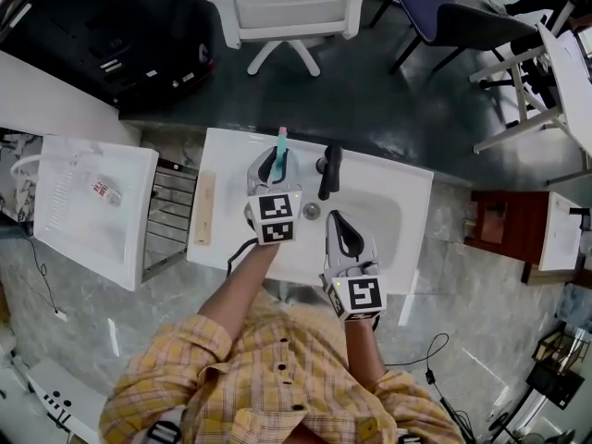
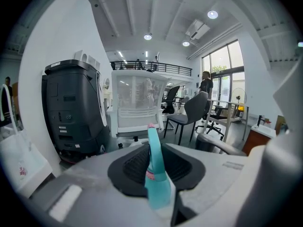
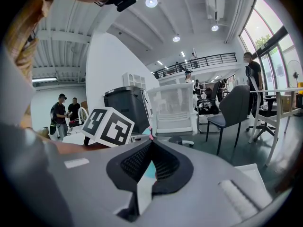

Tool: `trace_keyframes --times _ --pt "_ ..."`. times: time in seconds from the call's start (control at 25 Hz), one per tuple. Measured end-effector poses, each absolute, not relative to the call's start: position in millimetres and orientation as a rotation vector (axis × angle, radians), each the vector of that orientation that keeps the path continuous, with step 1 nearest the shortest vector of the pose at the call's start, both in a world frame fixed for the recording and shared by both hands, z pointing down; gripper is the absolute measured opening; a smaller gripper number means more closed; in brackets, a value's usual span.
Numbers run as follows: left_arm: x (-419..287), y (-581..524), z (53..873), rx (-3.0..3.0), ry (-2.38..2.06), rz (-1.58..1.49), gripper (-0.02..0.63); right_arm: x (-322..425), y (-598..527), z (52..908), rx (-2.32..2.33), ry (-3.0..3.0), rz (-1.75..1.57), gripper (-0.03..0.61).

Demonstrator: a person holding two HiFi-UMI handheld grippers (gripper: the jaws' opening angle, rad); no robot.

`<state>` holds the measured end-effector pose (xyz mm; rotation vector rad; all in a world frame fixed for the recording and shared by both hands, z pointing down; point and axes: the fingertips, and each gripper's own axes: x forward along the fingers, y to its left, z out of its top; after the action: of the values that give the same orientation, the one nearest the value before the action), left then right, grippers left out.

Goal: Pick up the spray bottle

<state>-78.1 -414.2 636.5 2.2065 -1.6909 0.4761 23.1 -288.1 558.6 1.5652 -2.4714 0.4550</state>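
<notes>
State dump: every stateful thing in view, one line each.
spray bottle: upright, gripped between the left tool's pads.
left tool: shut on the spray bottle.
right tool: shut, pad tips together, nothing held.
faucet: no water visibly running.

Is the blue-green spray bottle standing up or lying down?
Standing up. The spray bottle points straight up, pink-tipped nozzle on top, between the pads of the left claw.
</notes>
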Motion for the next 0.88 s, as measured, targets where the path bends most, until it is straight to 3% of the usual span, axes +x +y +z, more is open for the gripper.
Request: trace_keyframes --times 0.88 --pt "-77.1 -383.2 576.9 2.251 -1.722 0.384 0.077 35.0 -266.9 523.5 1.594 -2.521 0.415 0.002"
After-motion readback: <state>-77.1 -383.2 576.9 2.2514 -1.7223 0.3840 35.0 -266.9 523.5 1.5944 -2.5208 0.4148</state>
